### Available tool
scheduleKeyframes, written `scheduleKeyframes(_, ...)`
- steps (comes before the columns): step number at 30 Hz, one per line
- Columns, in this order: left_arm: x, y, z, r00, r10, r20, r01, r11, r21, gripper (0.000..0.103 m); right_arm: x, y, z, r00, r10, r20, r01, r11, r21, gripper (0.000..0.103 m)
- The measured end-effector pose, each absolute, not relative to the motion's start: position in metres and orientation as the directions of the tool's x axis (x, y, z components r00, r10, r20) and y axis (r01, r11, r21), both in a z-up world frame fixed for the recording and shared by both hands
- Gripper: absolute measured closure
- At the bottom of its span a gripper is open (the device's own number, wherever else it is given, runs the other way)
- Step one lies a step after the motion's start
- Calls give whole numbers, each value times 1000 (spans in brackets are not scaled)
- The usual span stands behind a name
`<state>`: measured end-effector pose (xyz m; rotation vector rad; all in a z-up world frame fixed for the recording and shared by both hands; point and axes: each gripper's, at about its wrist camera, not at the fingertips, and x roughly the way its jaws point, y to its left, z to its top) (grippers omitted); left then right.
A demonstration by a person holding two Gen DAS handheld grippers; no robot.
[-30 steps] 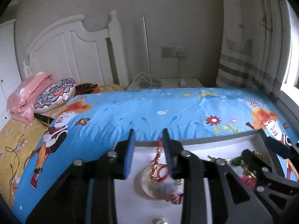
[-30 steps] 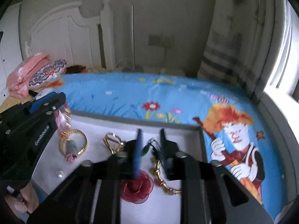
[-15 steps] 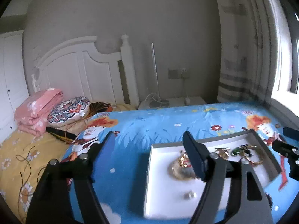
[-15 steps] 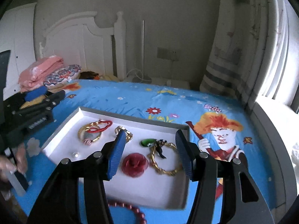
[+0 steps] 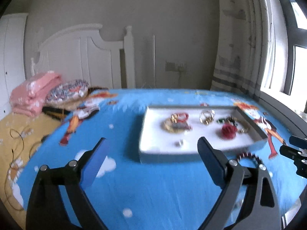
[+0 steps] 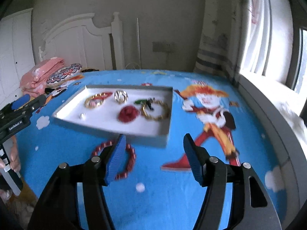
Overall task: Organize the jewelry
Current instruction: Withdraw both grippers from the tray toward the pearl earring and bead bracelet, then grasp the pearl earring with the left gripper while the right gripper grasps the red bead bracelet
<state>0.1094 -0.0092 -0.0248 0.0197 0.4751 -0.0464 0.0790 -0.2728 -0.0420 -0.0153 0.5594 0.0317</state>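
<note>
White headboard [image 5: 76,57], grey wall [image 5: 153,19], bright window [image 5: 284,67], striped curtain [image 5: 236,57]

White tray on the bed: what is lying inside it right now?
Inside the white tray: a gold bangle with red cord, a gold ring, a green piece, a gold chain bracelet, a red flower, a small pearl. Nothing covers them; blur hides details.

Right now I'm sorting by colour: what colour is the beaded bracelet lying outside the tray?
Red; the beaded bracelet shows best in the right wrist view.
</note>
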Motion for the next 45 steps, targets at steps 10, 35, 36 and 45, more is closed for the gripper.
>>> scheduleKeyframes(10, 79, -44, -65, 870, -93, -485, 171, 978, 120, 12, 58, -264, -74, 836, 43, -547, -43, 999, 13, 42)
scheduleKeyframes(35, 61, -102, -89, 796, -259, -548, 410, 895, 173, 26, 57, -263, -89, 821, 53, -568, -25, 998, 58, 42)
scheduleKeyframes(36, 61, -103, -90, 799, -252, -546, 403, 898, 175, 26, 57, -262, -89, 821, 52, -568, -23, 998, 57, 42)
scheduleKeyframes(45, 76, -73, -89, 814, -118, -569, 228, 966, 125, 29, 57, -257, -84, 823, 60, -565, -38, 998, 51, 42)
